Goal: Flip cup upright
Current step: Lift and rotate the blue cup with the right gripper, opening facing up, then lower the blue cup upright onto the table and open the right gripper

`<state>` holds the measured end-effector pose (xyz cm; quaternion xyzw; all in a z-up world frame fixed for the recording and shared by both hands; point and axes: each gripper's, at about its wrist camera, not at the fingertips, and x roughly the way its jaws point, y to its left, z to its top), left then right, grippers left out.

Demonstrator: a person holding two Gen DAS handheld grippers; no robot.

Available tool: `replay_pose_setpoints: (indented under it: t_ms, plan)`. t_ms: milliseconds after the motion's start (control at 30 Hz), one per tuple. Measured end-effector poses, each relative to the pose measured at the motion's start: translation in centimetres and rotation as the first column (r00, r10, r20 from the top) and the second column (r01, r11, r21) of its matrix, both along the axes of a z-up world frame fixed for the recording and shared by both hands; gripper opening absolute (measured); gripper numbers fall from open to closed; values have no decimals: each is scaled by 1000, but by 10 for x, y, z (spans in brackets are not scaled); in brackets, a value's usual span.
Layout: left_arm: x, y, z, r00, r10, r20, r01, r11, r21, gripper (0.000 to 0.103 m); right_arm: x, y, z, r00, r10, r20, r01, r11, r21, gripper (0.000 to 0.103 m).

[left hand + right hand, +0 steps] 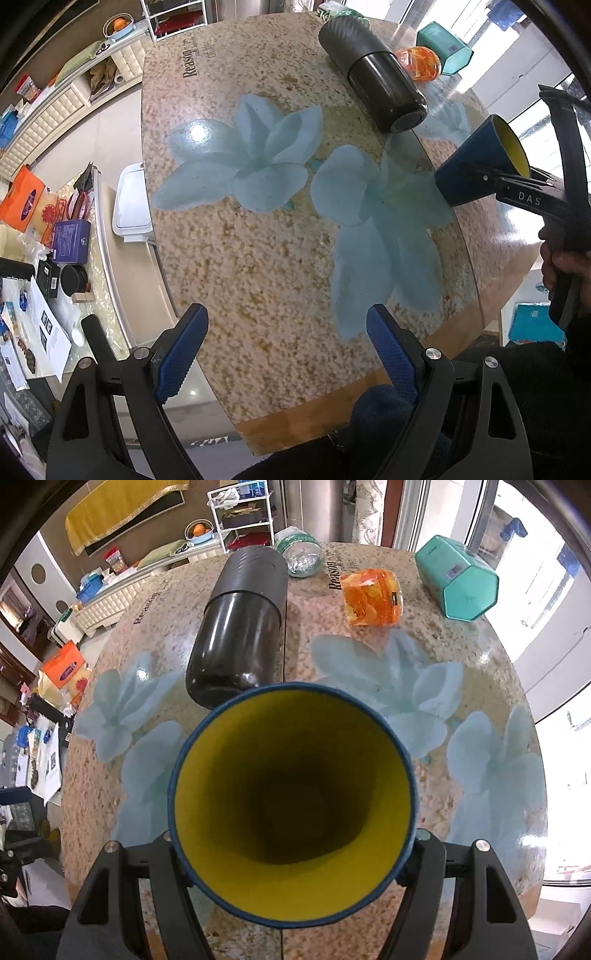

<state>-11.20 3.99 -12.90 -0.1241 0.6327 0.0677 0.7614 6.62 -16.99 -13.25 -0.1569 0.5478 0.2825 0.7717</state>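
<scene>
I see the cup [291, 805], blue outside and yellow inside, clamped at its sides by my right gripper [491, 181] and held tilted above the table [258, 258], mouth toward the camera. My left gripper [286, 354] hangs over the near edge, fingers apart, holding nothing. A black flask [240, 627] lies on its side behind the cup.

A flask [236, 627] is laid on its side on the table [480, 686] at upper centre. A jar [371, 598] and a box [456, 578] are seen to its right, upper right of frame.
</scene>
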Motion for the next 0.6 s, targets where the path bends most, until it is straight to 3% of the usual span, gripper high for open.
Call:
replay_pose_setpoints:
  t_ms: [100, 367, 600]
  plan:
    - [0, 0, 0, 1000, 6, 2, -6, 1000, 0, 90, 2, -2, 1, 999, -11, -33, 12, 1000, 26, 87]
    - [8, -3, 3, 1000, 16, 5, -16, 1000, -24, 90, 2, -4, 26, 1000, -1, -4, 2, 997, 77, 95]
    - [26, -10, 24, 997, 15, 80, -11, 999, -51, 90, 10, -15, 61, 998, 35, 49, -40, 993, 112, 100]
